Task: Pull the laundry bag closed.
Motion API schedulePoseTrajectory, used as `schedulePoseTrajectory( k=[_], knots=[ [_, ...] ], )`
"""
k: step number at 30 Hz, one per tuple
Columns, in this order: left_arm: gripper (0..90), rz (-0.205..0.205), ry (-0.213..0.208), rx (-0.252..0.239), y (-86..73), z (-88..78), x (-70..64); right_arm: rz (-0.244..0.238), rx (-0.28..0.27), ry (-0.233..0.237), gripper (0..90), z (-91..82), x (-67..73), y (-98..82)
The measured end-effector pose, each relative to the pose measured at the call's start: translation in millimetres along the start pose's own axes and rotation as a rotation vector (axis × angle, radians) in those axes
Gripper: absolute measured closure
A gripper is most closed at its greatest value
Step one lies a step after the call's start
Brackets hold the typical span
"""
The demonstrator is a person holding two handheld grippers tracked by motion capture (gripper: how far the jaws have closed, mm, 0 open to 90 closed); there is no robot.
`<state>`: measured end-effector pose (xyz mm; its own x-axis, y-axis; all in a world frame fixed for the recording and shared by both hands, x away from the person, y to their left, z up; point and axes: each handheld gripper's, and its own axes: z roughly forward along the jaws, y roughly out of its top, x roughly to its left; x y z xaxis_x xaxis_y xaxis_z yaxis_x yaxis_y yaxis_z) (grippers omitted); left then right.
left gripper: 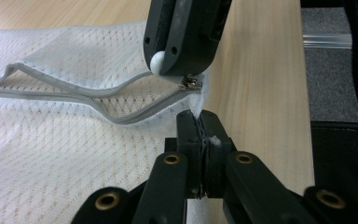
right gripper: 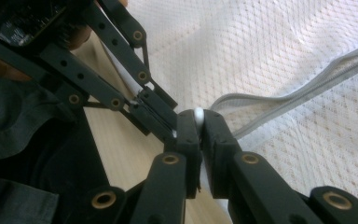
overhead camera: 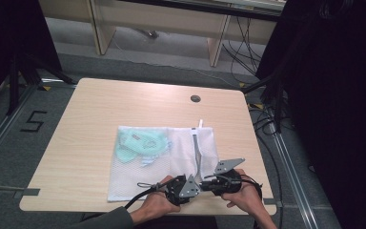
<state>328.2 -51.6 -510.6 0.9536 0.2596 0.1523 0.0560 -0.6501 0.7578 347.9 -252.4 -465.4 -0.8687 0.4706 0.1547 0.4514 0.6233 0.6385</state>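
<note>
White mesh laundry bag (overhead camera: 164,160) lies flat on the desk (overhead camera: 90,124), pale green garment (overhead camera: 138,145) already inside at its left end; zipper (left gripper: 98,93) gapes open along most of its length. Right tongs (right gripper: 199,122) clenched on the white zipper pull (right gripper: 198,114), left tongs (left gripper: 200,122) clenched on the bag's corner fabric just beside the slider (left gripper: 189,83). Judgement: loading done, grip set; drawing the zipper shut remains.

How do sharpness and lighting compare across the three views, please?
High view: evenly lit, soft, dark at both sides, the mesh bag readable. Left gripper view: zipper pull sharp, nearest jaw links soft. Right gripper view: mesh bright and slightly washed out, left side in shadow.
</note>
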Motion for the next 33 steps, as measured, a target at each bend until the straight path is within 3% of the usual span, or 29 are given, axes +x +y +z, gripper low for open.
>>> schedulePoseTrajectory(
  k=[3,8,13,14,16,23,26,27,33],
  knots=[
    [88.3,0.016,-0.002,0.006,-0.5,-1.2,0.1,-0.019,0.026,0.002,86.3,-2.0,-2.8,-0.8],
    [88.3,0.026,-0.009,0.002,-2.0,-1.6,-0.1,-0.007,0.041,0.027,86.3,0.4,-3.7,-4.2],
    [88.3,0.047,-0.019,0.011,-2.0,-3.5,0.6,-0.031,0.078,0.03,86.0,4.1,-6.1,-6.5],
    [88.3,0.045,-0.018,0.01,-2.2,-3.4,0.5,-0.055,0.092,0.03,86.1,5.8,-5.6,-6.9],
    [88.3,0.049,-0.019,0.015,-2.2,-3.5,0.6,-0.081,0.086,0.036,86.1,7.0,-6.4,-4.8],
    [88.3,0.058,-0.024,0.016,-2.1,-3.6,0.7,-0.052,0.087,0.036,85.8,5.6,-4.3,-4.8],
    [88.3,0.061,-0.023,0.019,-2.7,-3.4,0.6,-0.077,0.086,0.039,85.6,4.4,-5.9,-4.8],
    [88.3,0.085,-0.014,0.032,-2.3,-4.1,1.2,-0.081,0.085,0.033,85.7,5.2,-6.4,-4.2],
    [83.4,0.07,-0.004,0.021,-2.7,-3.3,-0.1,-0.073,0.081,0.038,86.3,5.5,-4.5,-1.9]
  ],
)
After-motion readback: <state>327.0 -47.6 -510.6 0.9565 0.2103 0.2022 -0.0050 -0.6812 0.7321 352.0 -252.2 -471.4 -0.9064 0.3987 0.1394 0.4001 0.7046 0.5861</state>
